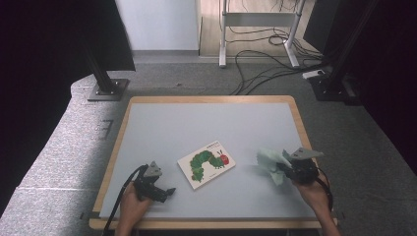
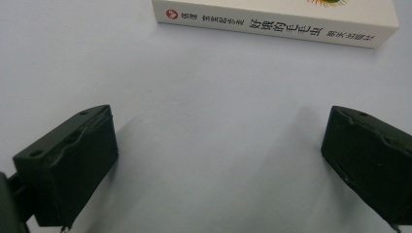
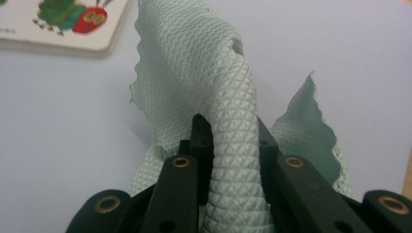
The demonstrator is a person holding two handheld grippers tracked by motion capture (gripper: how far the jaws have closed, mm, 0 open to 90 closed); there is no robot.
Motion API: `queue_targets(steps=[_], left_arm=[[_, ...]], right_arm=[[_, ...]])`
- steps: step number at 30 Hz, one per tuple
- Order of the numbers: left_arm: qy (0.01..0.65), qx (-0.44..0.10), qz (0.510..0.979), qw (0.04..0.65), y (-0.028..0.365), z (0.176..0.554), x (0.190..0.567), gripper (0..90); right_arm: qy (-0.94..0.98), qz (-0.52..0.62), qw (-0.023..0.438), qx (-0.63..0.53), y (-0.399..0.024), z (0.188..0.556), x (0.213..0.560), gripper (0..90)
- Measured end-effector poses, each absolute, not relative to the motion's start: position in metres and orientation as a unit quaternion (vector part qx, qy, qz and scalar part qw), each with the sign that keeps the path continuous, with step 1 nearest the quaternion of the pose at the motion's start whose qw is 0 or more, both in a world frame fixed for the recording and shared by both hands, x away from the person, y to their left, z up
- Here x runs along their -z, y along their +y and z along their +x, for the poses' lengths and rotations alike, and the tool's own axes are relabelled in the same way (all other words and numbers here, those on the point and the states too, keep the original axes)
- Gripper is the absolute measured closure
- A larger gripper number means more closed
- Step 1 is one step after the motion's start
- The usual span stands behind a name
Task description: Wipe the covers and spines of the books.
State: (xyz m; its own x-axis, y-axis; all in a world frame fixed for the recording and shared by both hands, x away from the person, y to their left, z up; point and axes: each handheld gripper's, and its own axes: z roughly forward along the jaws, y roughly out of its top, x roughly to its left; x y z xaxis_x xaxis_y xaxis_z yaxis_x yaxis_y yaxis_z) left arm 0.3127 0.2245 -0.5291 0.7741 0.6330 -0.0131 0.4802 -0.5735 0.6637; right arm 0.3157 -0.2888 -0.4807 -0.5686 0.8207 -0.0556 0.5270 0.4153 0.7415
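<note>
I've got the right gripper (image 1: 284, 169) clamped down on the pale green cleaning cloth (image 1: 269, 163), and in the right gripper view that cloth (image 3: 233, 111) is pinched tight between my 2 black jaws, a rolled fold of its diamond-textured weave rising straight out of the grip and flopping over ahead of the tips. Loose corners of it spread to either side of the jaws and hang down to the grey table mat (image 1: 206, 128). From above, the bunched cloth sticks out of the gripper toward the middle of the table, with my right hand (image 1: 314, 192) behind the tool near the mat's right edge. Beyond the cloth and off to the left of this gripper lies the caterpillar picture book (image 1: 206, 164), flat on the mat, well apart from the cloth; its corner (image 3: 63, 22) peeks in at the top left of the right gripper view. Over on the other side, the left gripper (image 1: 167, 192) sits low over the mat with my left hand (image 1: 132, 201) behind it, jaws spread wide and nothing between them, just bare mat. Straight ahead of those open jaws is the book's spine (image 2: 272, 24) with its printed characters, near but not touching.
</note>
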Motion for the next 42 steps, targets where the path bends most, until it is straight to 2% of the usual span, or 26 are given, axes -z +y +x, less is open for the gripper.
queue_targets(steps=[9,13,18,22,26,33,42], left_arm=[[0.316,-0.113,0.88,0.336,0.224,0.313,0.529,0.0],[0.317,-0.113,0.88,0.336,0.224,0.313,0.529,0.0],[0.317,-0.113,0.88,0.337,0.225,0.313,0.529,0.0],[0.316,-0.113,0.88,0.336,0.224,0.313,0.529,0.0],[0.316,-0.114,0.88,0.335,0.224,0.313,0.529,0.0],[0.315,-0.115,0.881,0.335,0.224,0.313,0.529,0.0],[0.325,-0.115,0.878,0.334,0.221,0.313,0.528,0.0]], right_arm=[[0.813,0.437,0.191,-0.334,-0.298,0.308,0.521,75.3],[0.809,0.439,0.189,-0.342,-0.299,0.307,0.523,72.1],[0.806,0.444,0.197,-0.337,-0.296,0.308,0.517,56.7],[0.803,0.442,0.206,-0.344,-0.294,0.308,0.507,40.5],[0.802,0.432,0.213,-0.353,-0.287,0.309,0.494,30.5],[0.816,0.4,0.205,-0.364,-0.269,0.319,0.481,20.8],[0.833,0.376,0.178,-0.366,-0.242,0.338,0.484,12.3]])
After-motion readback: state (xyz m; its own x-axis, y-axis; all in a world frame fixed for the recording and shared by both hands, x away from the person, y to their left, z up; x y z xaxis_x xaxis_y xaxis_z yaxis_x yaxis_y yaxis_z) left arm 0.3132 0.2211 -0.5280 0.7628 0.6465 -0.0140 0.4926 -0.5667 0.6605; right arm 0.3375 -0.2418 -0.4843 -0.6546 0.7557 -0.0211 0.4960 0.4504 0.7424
